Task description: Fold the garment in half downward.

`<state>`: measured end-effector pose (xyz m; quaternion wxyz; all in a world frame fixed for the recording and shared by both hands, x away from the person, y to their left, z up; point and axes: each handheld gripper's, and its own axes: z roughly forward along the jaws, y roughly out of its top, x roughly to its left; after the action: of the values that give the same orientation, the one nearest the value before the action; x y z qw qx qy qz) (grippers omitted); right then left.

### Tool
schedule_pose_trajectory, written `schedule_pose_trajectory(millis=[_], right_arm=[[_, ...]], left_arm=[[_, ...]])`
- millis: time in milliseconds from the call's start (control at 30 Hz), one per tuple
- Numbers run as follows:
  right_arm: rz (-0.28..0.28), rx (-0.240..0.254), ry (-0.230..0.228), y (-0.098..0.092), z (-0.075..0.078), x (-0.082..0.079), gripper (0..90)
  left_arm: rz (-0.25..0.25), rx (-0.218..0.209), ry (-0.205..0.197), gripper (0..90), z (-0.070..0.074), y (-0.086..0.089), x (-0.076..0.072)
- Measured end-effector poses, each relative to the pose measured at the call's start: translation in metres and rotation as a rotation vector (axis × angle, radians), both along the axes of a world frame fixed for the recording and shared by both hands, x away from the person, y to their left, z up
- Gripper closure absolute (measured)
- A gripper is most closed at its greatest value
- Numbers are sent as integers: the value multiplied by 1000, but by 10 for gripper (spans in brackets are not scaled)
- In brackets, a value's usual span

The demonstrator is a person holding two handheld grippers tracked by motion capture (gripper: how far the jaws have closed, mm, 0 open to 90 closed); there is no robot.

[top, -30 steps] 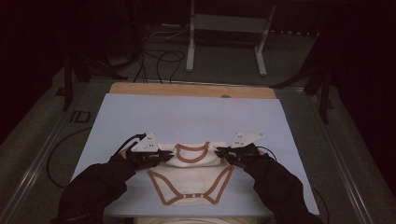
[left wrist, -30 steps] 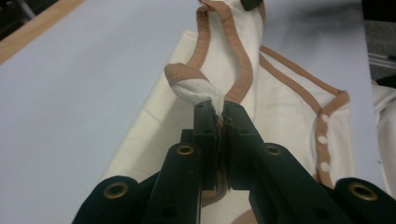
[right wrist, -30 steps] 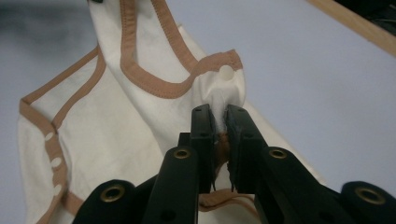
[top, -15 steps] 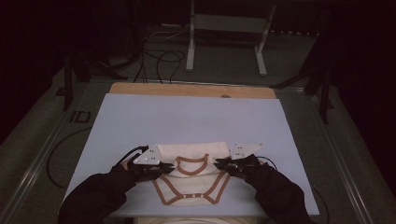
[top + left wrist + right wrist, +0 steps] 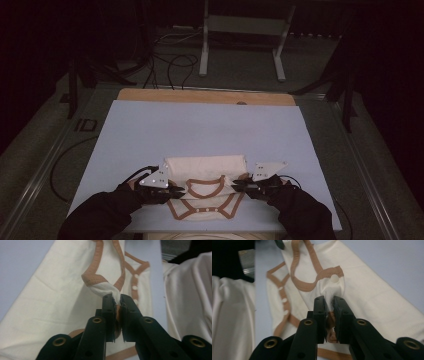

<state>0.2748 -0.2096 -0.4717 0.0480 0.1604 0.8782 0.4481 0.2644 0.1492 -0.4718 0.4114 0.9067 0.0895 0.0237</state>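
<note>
A cream baby bodysuit (image 5: 206,171) with brown trim lies on the pale blue table top (image 5: 200,130), near the front edge. Its neckline (image 5: 205,184) is folded toward me, over the snap-button crotch (image 5: 202,210). My left gripper (image 5: 181,190) is shut on the garment's left shoulder; in the left gripper view the jaws (image 5: 118,298) pinch a twist of cream cloth and brown binding. My right gripper (image 5: 235,187) is shut on the right shoulder, and the right gripper view shows its jaws (image 5: 329,300) clamping bunched cloth just below a white snap (image 5: 334,278).
A wooden strip (image 5: 205,96) runs along the table's far edge. Beyond it a metal stand (image 5: 240,30) and loose cables (image 5: 170,60) sit on the floor. Black sleeves (image 5: 100,217) enter from the bottom. The person's white clothing (image 5: 190,290) is close to the near edge.
Both grippers have drawn the held shoulders toward the near edge and slightly down, so the neckline now lies folded over the lower part of the bodysuit.
</note>
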Motion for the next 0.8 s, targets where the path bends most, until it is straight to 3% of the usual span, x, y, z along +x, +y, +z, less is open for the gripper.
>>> schedule_pose_trajectory(millis=[67,100,167,233,300,400,533,567,667,700,800], right_arm=[[18,-2,-2,0,0,-1,772],[39,-2,25,0,-1,-3,616],[49,-6,43,1,-1,-3,497],[53,0,44,1,-1,-3,431],[58,3,40,3,-1,-2,360],[51,28,57,3,1,-1,304],[38,29,61,2,0,2,338],[35,21,76,3,-3,2,380],[25,-6,83,5,-7,3,404],[11,-21,106,7,-12,6,490],[15,-32,124,11,-17,9,513]], left_arm=[[-3,0,4,756,0,0,-1],[-14,-7,22,654,-1,1,-3],[1,-3,26,459,-1,1,-4],[21,-6,42,315,-1,0,-4],[9,2,34,184,-1,1,-3],[35,-1,35,123,-1,1,-1],[59,-20,31,157,-2,2,-2],[90,-5,31,215,-3,-1,-3],[88,8,40,322,-7,-3,-2],[83,18,60,407,-11,-7,1],[72,30,81,488,-16,-10,4]])
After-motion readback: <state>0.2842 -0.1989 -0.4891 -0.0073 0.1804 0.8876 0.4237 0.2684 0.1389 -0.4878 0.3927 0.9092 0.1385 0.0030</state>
